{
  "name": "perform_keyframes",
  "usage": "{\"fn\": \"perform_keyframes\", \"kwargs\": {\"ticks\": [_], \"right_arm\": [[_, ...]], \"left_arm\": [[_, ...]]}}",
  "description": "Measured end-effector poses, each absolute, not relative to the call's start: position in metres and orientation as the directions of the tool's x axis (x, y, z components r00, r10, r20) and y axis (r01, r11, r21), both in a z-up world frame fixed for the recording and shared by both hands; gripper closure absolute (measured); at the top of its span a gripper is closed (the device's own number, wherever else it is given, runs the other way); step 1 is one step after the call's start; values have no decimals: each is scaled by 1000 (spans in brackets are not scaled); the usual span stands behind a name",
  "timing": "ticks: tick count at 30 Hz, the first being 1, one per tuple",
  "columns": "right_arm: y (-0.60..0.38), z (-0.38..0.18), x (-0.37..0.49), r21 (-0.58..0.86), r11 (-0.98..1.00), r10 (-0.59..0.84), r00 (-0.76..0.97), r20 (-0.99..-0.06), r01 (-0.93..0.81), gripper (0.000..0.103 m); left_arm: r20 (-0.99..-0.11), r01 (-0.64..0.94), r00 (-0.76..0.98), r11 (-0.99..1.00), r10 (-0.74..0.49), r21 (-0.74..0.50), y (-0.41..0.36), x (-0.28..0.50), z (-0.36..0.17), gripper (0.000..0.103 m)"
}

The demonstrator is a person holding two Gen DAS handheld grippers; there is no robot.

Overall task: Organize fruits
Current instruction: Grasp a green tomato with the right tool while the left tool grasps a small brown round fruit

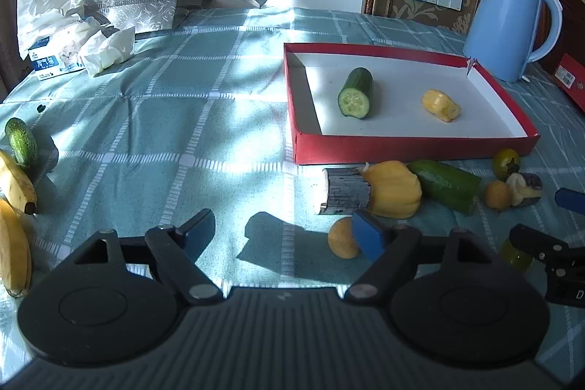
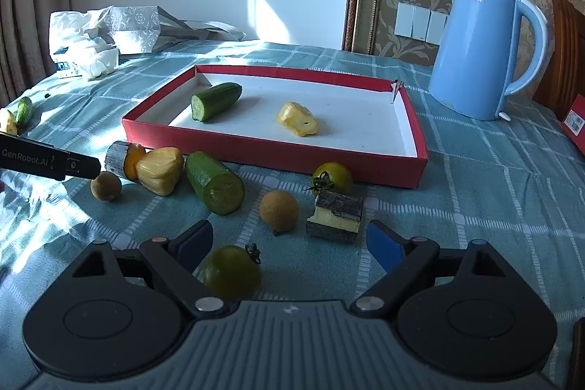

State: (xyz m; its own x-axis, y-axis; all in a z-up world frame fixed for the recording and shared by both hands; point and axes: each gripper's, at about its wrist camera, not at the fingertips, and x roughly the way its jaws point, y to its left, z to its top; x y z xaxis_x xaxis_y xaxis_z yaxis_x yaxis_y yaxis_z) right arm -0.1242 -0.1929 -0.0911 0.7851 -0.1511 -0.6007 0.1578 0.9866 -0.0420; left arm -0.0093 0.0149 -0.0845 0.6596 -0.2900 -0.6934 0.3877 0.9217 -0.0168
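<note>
A red box lid (image 1: 402, 147) (image 2: 278, 156) holds a cucumber half (image 1: 356, 93) (image 2: 215, 100) and a yellow jackfruit piece (image 1: 440, 105) (image 2: 298, 119). In front of it lie a sugarcane piece (image 1: 343, 190), a bigger jackfruit piece (image 1: 393, 189) (image 2: 161, 170), a cucumber piece (image 1: 446, 185) (image 2: 215, 183), round tan fruits (image 1: 342, 238) (image 2: 278, 210), green tomatoes (image 2: 332, 174) (image 2: 230, 273) and a cut cane chunk (image 2: 334, 216). My left gripper (image 1: 283, 234) is open and empty above the cloth. My right gripper (image 2: 290, 245) is open, with a tomato just inside its left finger.
Bananas (image 1: 16, 189) and a small cucumber (image 1: 20, 141) lie at the far left. A blue kettle (image 1: 510, 24) (image 2: 482, 50) stands behind the lid's right end. Tissue packs and a bag (image 1: 98, 21) sit at the back left. A red box (image 2: 576, 125) is at the right edge.
</note>
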Motion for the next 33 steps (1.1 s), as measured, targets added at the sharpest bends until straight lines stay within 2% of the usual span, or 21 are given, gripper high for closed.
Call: {"fn": "perform_keyframes", "kwargs": {"ticks": [5, 12, 21, 25, 30, 33], "right_arm": [[-189, -94, -126, -39, 988, -141, 787, -601, 148, 20], [-181, -94, -126, -47, 990, -135, 788, -601, 134, 22], [-178, -103, -122, -55, 990, -134, 776, -616, 126, 31], [-177, -106, -122, -46, 992, -124, 774, -621, 122, 43], [-174, -110, -122, -45, 993, -112, 766, -633, 108, 50], [-172, -111, -123, -45, 994, -106, 768, -632, 100, 59]], "left_arm": [[-684, 402, 670, 916, -289, 6, 9, -13, -88, 21], [-686, 449, 654, 893, -317, 15, -4, -13, -94, 20], [-693, 479, 639, 878, -334, 18, -20, -10, -103, 20], [-697, 480, 634, 877, -334, 16, -21, -8, -106, 20], [-699, 483, 634, 876, -331, 24, -22, -9, -107, 20], [-702, 480, 631, 877, -331, 18, -21, -9, -108, 20]]}}
